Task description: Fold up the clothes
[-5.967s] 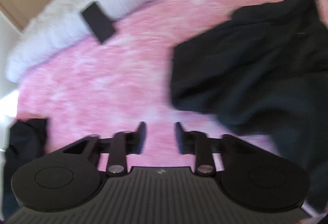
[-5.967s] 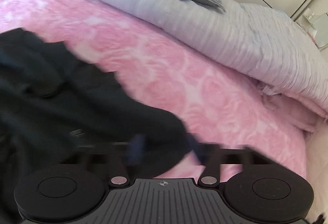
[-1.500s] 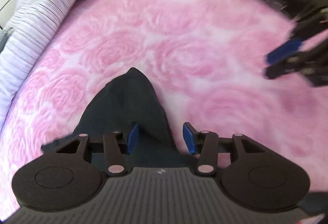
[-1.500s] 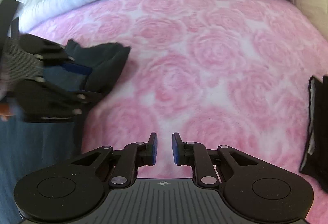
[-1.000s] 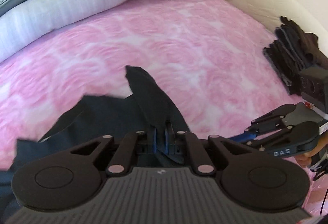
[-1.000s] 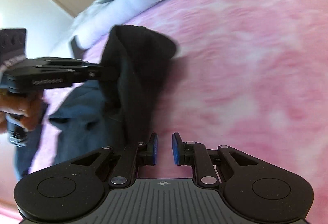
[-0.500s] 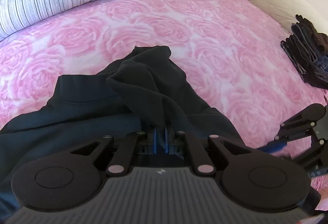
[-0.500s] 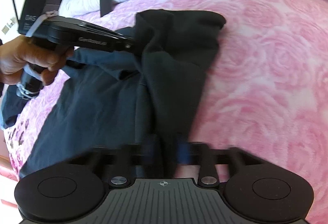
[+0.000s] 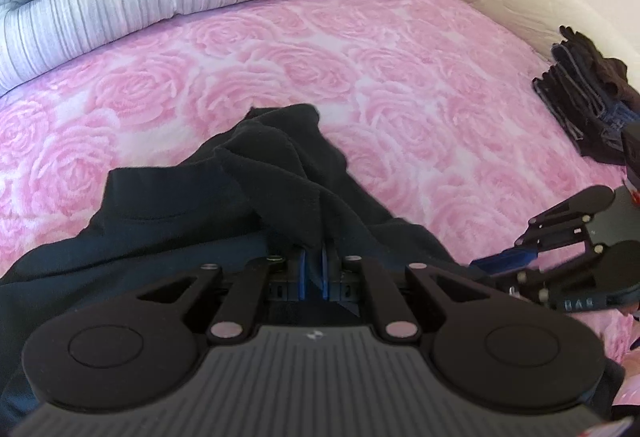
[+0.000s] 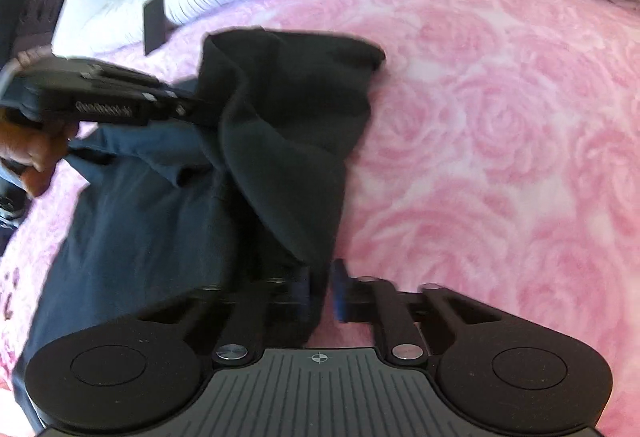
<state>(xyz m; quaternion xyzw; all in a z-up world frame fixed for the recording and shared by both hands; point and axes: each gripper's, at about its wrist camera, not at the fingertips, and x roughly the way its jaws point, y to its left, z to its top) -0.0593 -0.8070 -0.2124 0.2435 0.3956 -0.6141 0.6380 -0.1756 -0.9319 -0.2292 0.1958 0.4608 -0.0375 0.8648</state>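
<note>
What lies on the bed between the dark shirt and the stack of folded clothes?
In the left wrist view, only bare pink rose bedspread separates the dark shirt from the stack of folded clothes.

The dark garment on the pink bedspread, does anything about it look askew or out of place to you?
The dark garment is not flat: one sleeve lies bunched and twisted across the body, pinched by the left gripper and right gripper. Nothing looks damaged.

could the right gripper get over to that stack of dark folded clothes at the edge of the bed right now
Probably not yet. The right gripper has its jaws shut on the black garment, so it is busy. The folded stack lies across bare pink bedspread, with nothing between.
</note>
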